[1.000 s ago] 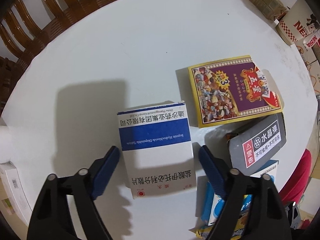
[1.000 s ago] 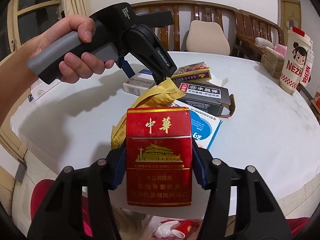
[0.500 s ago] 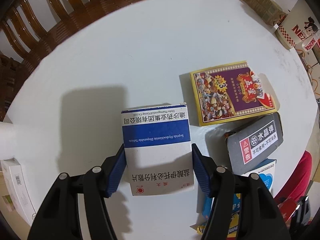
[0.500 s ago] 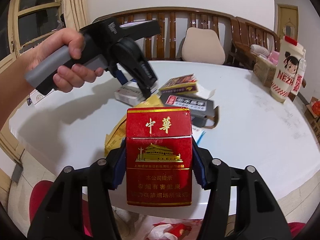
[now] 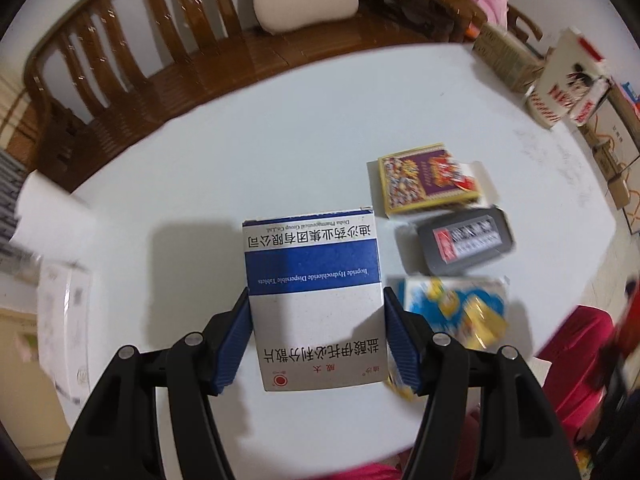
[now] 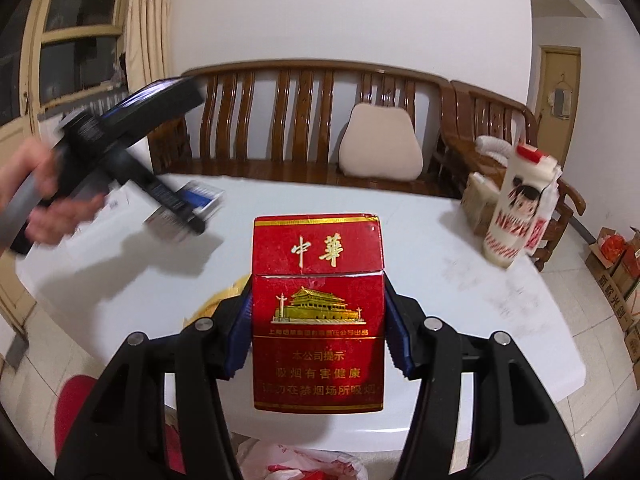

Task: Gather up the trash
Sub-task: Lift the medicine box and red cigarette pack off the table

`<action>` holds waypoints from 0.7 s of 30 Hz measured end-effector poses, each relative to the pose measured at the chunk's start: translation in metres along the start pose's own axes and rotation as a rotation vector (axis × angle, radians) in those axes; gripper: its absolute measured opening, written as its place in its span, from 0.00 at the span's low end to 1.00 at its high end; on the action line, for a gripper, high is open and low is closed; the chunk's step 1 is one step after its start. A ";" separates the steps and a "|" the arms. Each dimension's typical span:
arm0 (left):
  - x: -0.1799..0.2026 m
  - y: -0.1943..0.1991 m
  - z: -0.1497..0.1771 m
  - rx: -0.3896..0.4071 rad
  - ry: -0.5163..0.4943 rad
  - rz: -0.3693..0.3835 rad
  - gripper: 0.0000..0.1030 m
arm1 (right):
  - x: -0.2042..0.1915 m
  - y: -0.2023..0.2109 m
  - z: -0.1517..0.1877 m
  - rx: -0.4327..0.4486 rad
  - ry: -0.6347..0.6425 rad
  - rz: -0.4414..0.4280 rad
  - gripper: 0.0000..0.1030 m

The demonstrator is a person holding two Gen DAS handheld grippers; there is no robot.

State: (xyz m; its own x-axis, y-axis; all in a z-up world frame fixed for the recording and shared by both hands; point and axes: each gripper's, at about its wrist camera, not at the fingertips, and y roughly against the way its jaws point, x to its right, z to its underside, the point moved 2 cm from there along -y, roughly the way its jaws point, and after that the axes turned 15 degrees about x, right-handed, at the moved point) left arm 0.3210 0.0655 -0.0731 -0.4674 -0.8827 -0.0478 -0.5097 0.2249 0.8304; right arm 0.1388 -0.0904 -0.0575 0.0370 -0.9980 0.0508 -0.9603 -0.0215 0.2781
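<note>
Left gripper (image 5: 316, 344) clamped on medicine box (image 5: 314, 300), raised above table (image 5: 240, 152); right gripper (image 6: 318, 334) clamped on cigarette pack (image 6: 318, 320); both likely light, crushable cardboard, best held across side walls

You're in a home living or dining room: a white round table (image 6: 460, 256) fronts a carved wooden bench (image 6: 304, 120) with a cream cushion (image 6: 380, 148), curtains (image 6: 148, 20) hang upper left, tiled floor (image 6: 584, 280) at right.
</note>
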 end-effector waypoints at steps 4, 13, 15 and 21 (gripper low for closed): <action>0.011 0.044 0.023 0.056 -0.003 -0.042 0.59 | 0.013 0.017 -0.021 0.025 -0.005 -0.022 0.53; 0.050 0.111 0.085 0.127 0.034 -0.071 0.59 | 0.008 0.067 -0.035 0.039 0.014 -0.128 0.53; 0.059 0.121 0.097 0.142 0.044 -0.065 0.59 | 0.008 0.077 -0.032 0.026 0.004 -0.150 0.53; 0.086 0.135 0.123 0.178 0.067 -0.044 0.59 | 0.008 0.106 -0.021 0.015 0.020 -0.158 0.53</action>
State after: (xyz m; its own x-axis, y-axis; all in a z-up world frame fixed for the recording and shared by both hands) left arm 0.1227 0.0709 -0.0332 -0.3960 -0.9174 -0.0402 -0.6510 0.2496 0.7169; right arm 0.0433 -0.0990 -0.0071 0.1936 -0.9807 0.0266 -0.9461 -0.1794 0.2698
